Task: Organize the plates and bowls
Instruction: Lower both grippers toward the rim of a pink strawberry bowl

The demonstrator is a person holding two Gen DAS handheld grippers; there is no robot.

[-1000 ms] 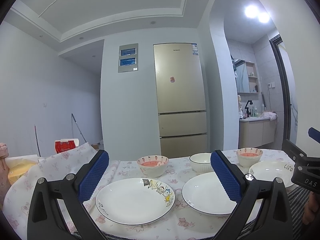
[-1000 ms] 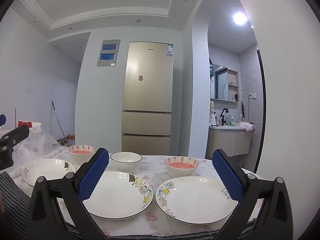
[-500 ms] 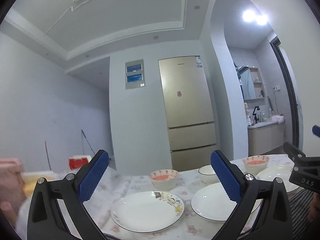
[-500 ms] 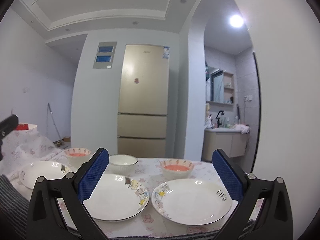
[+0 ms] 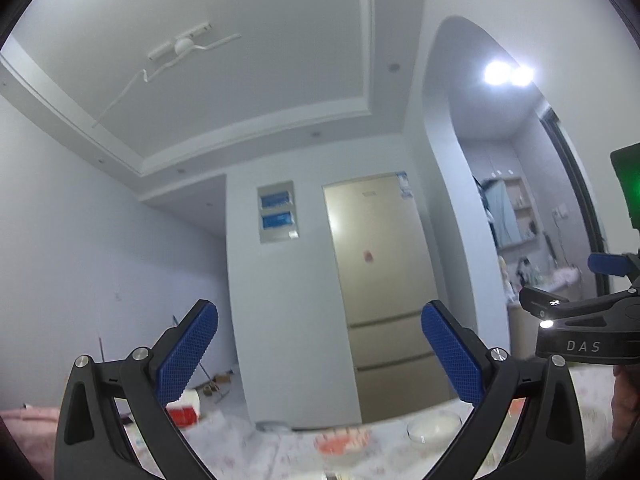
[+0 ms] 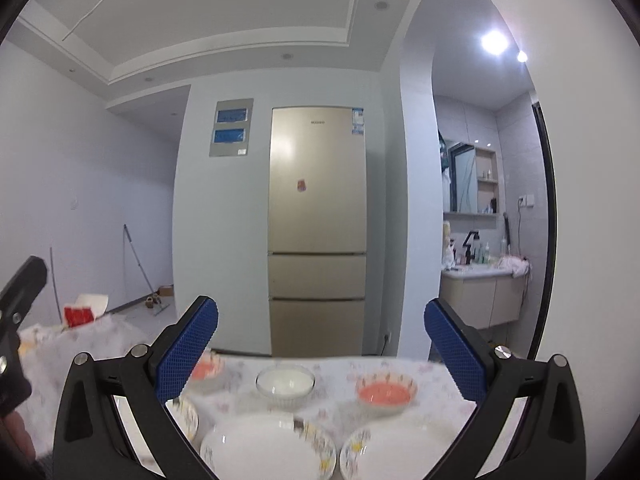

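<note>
Both grippers empty, jaws wide apart. Left gripper (image 5: 319,350) points up at wall and fridge (image 5: 384,292); only a blurred strip of table (image 5: 280,452) shows at the bottom of its view, with a pink bowl (image 5: 340,445) and a white bowl (image 5: 434,428) just visible. No plate in that view.

Right gripper (image 6: 321,350) is pitched lower. Below and ahead of its jaws: middle plate (image 6: 268,450) nearly centred, slightly left of the midline; right plate (image 6: 404,454) under the right finger; part of a left plate (image 6: 186,416) behind the left finger. Behind them in a row: pink bowl (image 6: 386,394) to the right, white bowl (image 6: 285,385) centre, another pink bowl (image 6: 206,370) to the left.

Judgement: right gripper is the nearer and better aimed tool. The middle plate lies down and forward of it, flat, so I would need to drop and approach the near rim edge-on. Nothing grasped yet; stacking not begun.
</note>
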